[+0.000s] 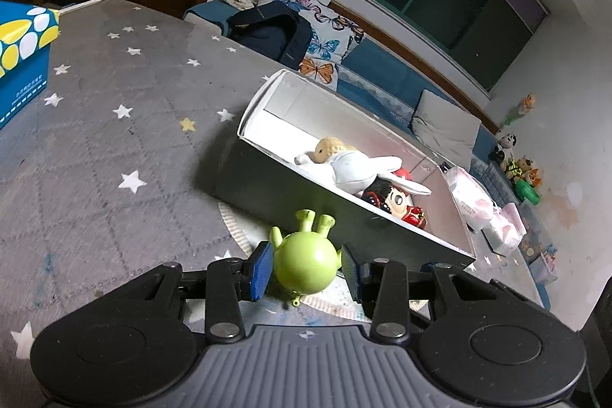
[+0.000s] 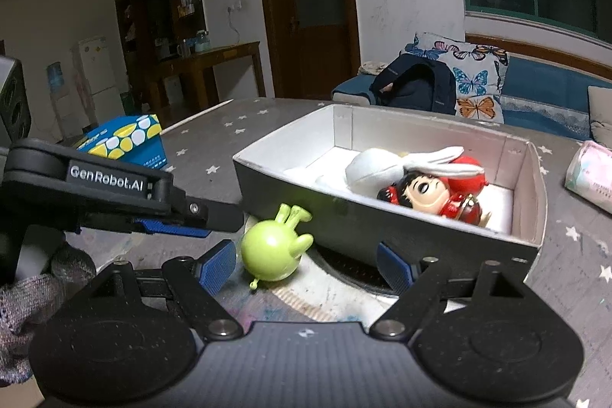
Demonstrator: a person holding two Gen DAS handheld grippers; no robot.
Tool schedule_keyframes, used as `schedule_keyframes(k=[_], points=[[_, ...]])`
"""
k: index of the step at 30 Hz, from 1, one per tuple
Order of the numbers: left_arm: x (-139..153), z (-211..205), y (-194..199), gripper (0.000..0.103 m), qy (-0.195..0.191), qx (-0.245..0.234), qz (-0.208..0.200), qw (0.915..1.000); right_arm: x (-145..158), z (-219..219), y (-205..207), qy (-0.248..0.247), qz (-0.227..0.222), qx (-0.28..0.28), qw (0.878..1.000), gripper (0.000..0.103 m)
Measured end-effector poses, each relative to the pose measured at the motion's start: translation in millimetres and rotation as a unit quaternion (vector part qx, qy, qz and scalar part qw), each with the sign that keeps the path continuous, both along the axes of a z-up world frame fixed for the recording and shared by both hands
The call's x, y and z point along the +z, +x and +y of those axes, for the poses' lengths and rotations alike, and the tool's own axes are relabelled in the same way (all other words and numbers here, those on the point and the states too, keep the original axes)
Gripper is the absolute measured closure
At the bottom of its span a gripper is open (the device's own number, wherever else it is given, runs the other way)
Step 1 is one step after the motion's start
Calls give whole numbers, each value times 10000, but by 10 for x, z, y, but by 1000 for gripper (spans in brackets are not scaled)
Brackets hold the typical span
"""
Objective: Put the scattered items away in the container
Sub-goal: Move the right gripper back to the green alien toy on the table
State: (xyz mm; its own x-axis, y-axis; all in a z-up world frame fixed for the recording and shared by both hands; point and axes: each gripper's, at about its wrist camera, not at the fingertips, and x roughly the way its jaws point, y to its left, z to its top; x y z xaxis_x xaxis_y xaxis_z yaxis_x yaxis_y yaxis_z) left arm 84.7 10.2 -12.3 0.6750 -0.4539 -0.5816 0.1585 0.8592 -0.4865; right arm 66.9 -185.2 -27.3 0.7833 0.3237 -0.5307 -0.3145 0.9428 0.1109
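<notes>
A green round alien toy [image 1: 302, 264] lies on the grey starred tablecloth, just in front of the open box [image 1: 267, 186]. My left gripper [image 1: 308, 272] straddles the toy; its left pad touches it and the right pad stands just beside it. In the right wrist view the toy [image 2: 273, 249] lies beside the box [image 2: 344, 220], and the left gripper's fingers [image 2: 168, 226] reach it from the left. My right gripper [image 2: 306, 268] is open and empty, just before the toy and box. Inside the box lie a white plush [image 2: 386, 167] and a red doll [image 2: 436, 195].
A blue tissue box [image 1: 23, 60] stands at the far left of the table. A pink tissue pack [image 2: 591, 174] lies right of the open box. A round mat [image 2: 344, 285] lies under the toy and box. A sofa with backpack [image 2: 417, 85] is behind the table.
</notes>
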Motion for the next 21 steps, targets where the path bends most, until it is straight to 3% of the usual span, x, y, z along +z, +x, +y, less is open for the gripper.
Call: schedule_keyframes(k=[14,21], points=[[-65,14,84,61,-182,19,179,9997,-154,75,18,109,200,49,9997,20],[-112,69,177,61,-468,69,314,9984,-194,75,85,213,317,25,9993,20]])
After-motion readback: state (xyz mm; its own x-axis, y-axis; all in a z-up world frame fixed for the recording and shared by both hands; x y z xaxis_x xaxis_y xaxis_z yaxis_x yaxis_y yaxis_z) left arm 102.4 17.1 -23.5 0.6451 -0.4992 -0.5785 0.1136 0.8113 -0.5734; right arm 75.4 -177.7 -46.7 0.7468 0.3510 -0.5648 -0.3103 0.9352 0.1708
